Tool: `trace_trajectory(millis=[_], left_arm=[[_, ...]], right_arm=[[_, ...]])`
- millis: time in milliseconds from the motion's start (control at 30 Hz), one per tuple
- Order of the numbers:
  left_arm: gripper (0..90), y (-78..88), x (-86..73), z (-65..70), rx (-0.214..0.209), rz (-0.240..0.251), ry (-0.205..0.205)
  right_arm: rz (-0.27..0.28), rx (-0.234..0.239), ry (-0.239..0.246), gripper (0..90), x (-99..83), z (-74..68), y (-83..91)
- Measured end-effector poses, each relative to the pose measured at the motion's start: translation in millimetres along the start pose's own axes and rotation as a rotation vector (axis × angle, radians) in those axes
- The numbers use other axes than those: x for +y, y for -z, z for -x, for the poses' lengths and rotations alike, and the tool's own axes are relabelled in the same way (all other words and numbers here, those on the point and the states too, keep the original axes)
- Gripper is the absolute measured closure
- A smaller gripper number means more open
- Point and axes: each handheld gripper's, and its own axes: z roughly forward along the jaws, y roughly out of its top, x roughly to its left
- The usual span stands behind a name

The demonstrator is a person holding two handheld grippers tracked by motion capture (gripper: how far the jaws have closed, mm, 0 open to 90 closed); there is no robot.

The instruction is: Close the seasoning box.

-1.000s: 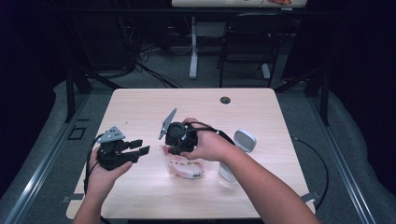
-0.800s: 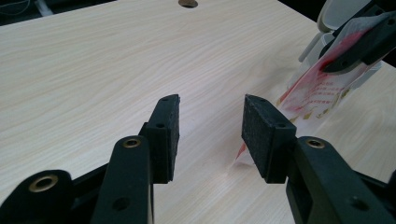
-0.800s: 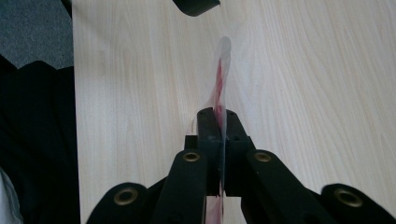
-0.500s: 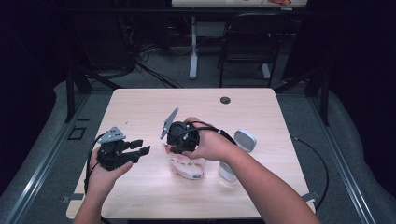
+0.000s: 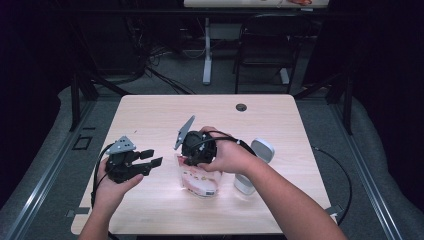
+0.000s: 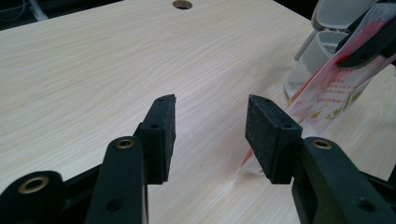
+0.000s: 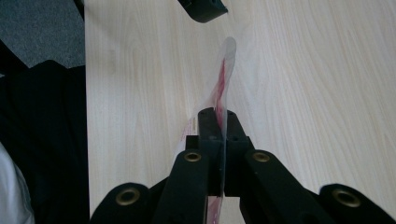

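Since a second ago your left gripper (image 5: 151, 161) has opened its jaws wider; both hands sit where they were. Those jaws now stand wide apart with nothing between them, hovering over the table (image 5: 150, 115) at about 9 o'clock of the plastic bag (image 5: 200, 181). Your right gripper (image 7: 218, 122) is clamped tight on the bag's upper edge near table centre. A white container (image 5: 250, 167), lid open, stands just beside the bag at 3 o'clock.
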Motion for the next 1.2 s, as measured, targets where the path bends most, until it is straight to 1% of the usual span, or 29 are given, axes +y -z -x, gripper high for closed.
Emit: trace_trajectory(millis=[67, 100, 133, 200, 433, 500, 567, 633, 667, 733, 867, 900, 933, 1000, 1100, 1133, 1200], left_arm=[[51.8, -0.4, -0.1, 0.1, -0.003, 0.001, -0.003], [51.3, -0.8, -0.2, 0.2, -0.008, 0.002, -0.003], [51.0, -1.5, -0.4, 0.3, -0.011, 0.003, -0.004], [50.5, -3.3, -0.9, 0.7, -0.018, 0.000, -0.007], [48.8, -15.4, -3.9, 5.0, -0.032, -0.039, -0.042], [48.7, -19.0, -4.8, 6.7, -0.047, -0.047, -0.054], [48.6, -21.7, -5.3, 8.7, -0.054, -0.052, -0.066], [48.4, -24.4, -5.9, 11.1, -0.069, -0.055, -0.076], [48.4, -25.9, -6.2, 12.3, -0.076, -0.056, -0.084], [48.0, -28.9, -7.1, 14.0, -0.085, -0.066, -0.104], [47.7, -36.0, -9.8, 17.1, -0.112, -0.082, -0.117], [47.7, -37.6, -10.4, 18.2, -0.125, -0.077, -0.119], [47.5, -38.2, -10.4, 18.9, -0.134, -0.082, -0.126], [47.4, -39.7, -11.0, 21.6, -0.138, -0.074, -0.135], [46.6, -40.3, -10.6, 23.5, -0.152, -0.075, -0.146], [46.6, -40.7, -10.5, 24.2, -0.156, -0.077, -0.152], [46.6, -42.1, -10.8, 25.8, -0.163, -0.078, -0.154]], right_arm=[[0.010, -0.002, 0.003, 90.0, -1.1, -0.7, 2.7], [0.006, -0.004, 0.008, 90.0, -1.2, -0.7, 4.4], [0.015, -0.004, 0.004, 90.0, -1.8, -1.0, 5.2], [0.013, -0.005, 0.008, 90.0, -2.2, -0.6, 6.7], [0.033, -0.016, 0.009, 90.0, -4.5, 0.3, 17.8], [0.041, -0.019, 0.013, 90.0, -4.6, 0.9, 22.8], [0.043, -0.020, 0.017, 90.0, -4.9, 1.0, 25.4], [0.040, -0.025, 0.027, 90.0, -4.8, 1.2, 28.8], [0.040, -0.025, 0.027, 90.0, -4.8, 1.2, 28.8], [0.053, -0.026, 0.029, 90.0, -5.6, 2.1, 34.1], [0.070, -0.021, 0.034, 90.0, -6.6, 2.4, 39.7], [0.069, -0.023, 0.035, 90.0, -6.8, 2.4, 41.0], [0.072, -0.023, 0.038, 90.0, -7.5, 2.5, 43.0], [0.086, -0.024, 0.032, 90.0, -9.8, 2.3, 45.8], [0.101, -0.027, 0.029, 90.0, -14.8, 3.1, 51.6], [0.128, -0.028, 0.014, 90.0, -20.0, 3.7, 55.7], [0.132, -0.031, 0.013, 90.0, -21.5, 4.0, 57.1]])
